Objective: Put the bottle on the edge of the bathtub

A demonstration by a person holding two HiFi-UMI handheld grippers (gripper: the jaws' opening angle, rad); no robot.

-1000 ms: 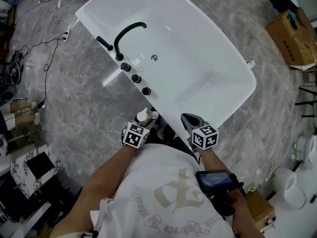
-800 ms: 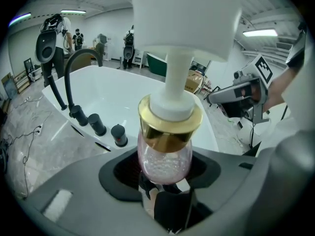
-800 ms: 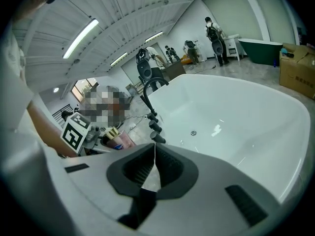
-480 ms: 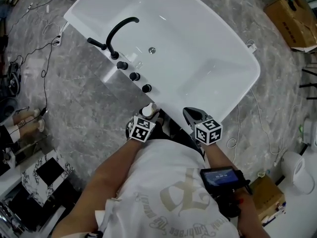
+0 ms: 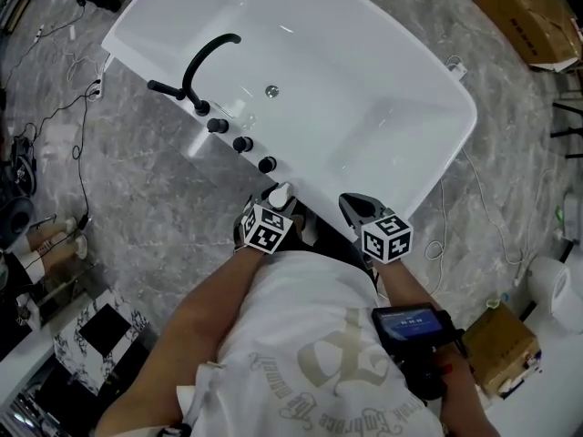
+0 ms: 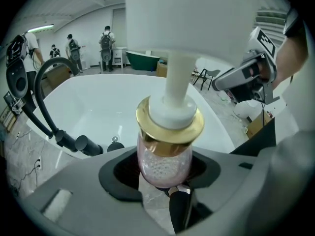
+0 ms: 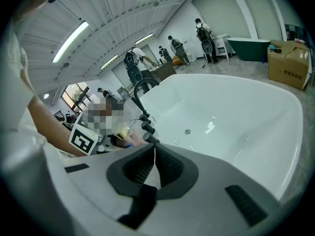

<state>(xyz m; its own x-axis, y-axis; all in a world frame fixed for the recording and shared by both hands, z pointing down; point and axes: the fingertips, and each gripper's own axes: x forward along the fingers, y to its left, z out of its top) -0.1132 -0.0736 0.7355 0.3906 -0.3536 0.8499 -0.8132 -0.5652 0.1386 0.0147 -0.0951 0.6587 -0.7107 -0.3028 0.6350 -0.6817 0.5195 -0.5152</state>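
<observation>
A pump bottle point(image 6: 165, 154) with a pink body, gold collar and white pump head stands upright between the jaws of my left gripper point(image 6: 165, 173), which is shut on it. In the head view the bottle's white top point(image 5: 280, 194) shows just off the near rim of the white bathtub point(image 5: 465, 121), close to the nearest of three black knobs point(image 5: 266, 164). My left gripper point(image 5: 276, 209) is right behind it. My right gripper point(image 5: 355, 206) hovers by the same rim to the right; its jaws point(image 7: 153, 154) are shut with nothing between them.
A black arched faucet point(image 5: 202, 57) stands on the tub's left rim. Cables point(image 5: 84, 144) lie on the grey marble floor at left, cardboard boxes point(image 5: 524, 12) at the top right. A small screen point(image 5: 408, 321) sits on the person's right forearm. People stand far behind the tub point(image 6: 106, 43).
Both grippers have drifted forward towards the tub's near rim, the bottle still in the left one. The head view has shifted, so the tub sits higher and more to the left.
</observation>
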